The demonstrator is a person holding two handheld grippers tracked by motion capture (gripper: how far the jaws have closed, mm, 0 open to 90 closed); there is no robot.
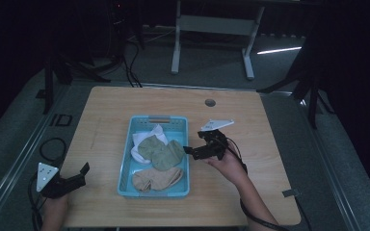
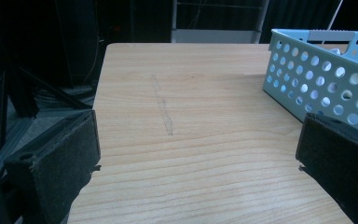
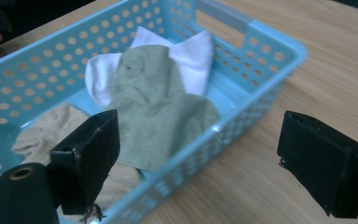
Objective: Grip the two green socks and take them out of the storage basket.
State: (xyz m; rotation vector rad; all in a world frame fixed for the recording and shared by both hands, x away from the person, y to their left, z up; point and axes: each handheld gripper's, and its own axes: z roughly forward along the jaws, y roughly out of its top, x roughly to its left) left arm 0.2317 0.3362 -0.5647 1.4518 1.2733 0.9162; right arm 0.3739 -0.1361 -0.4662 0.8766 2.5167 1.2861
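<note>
Sitting near the middle of the wooden surface [image 1: 250, 187] is a light blue perforated basket [image 1: 126, 166], long axis running away from the person. Three cloth items lie inside. A white cloth [image 1: 142, 139] is at the far end, a green cloth [image 1: 163, 151] lies over its near part in the middle, and a tan cloth [image 1: 156, 179] is at the near end, just touching the green one.

Right gripper [image 1: 189, 150]: held at the basket's right rim, pointing left toward the green cloth, grey plate on top. In the right gripper view the fingers [image 3: 91, 158] stand wide apart and hold nothing. One finger is over the basket interior above the tan cloth, the other is outside the wall over bare wood, so the basket's wall lies between them. Contact with the wall cannot be told. The right hand [image 1: 229, 166] comes in from the bottom of the high view, cable trailing along the forearm.

Left gripper [image 1: 84, 169]: low at the near left edge of the surface, well apart from the basket, pointing right and slightly away. Left gripper view shows its fingers [image 2: 58, 163] wide apart, empty, bare wood between them and the basket's wall at upper right. A faint grey mark [image 2: 162, 109] runs along the wood ahead of it.

A round hole [image 1: 210, 102] sits in the far part of the surface. Beyond it, a white frame [image 1: 212, 29] stands on the dim floor.
</note>
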